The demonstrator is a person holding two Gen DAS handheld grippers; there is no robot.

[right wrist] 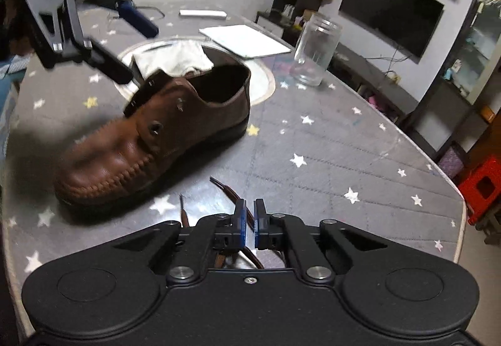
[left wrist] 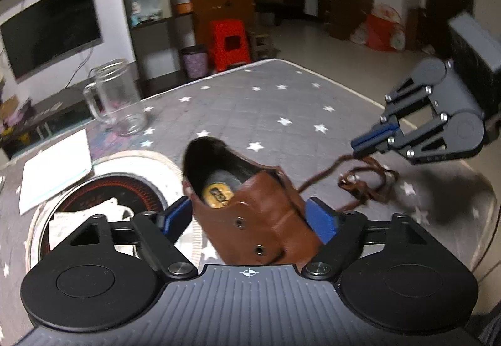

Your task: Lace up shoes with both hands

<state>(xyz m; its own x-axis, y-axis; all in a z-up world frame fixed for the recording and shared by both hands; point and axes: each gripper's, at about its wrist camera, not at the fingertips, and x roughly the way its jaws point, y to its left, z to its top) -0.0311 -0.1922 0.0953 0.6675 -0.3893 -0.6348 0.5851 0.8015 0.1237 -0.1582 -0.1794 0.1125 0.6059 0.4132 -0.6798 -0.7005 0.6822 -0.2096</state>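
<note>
Brown leather shoe (right wrist: 150, 139) on the star-printed grey counter (right wrist: 328, 152), a hand-held gripper at each side.

In the left wrist view the left hand-held gripper (left wrist: 250, 217) stands spread, its blue pads flanking the shoe's laced part at lower centre; whether they touch the leather is hard to tell. At the right of that frame the right hand-held gripper (left wrist: 364, 144) is closed on the brown shoelace (left wrist: 366, 180), which trails in loops on the counter beside the shoe. A clear glass jar (right wrist: 316, 52) stands at upper right of the right wrist view, beyond the shoe's heel.
</note>
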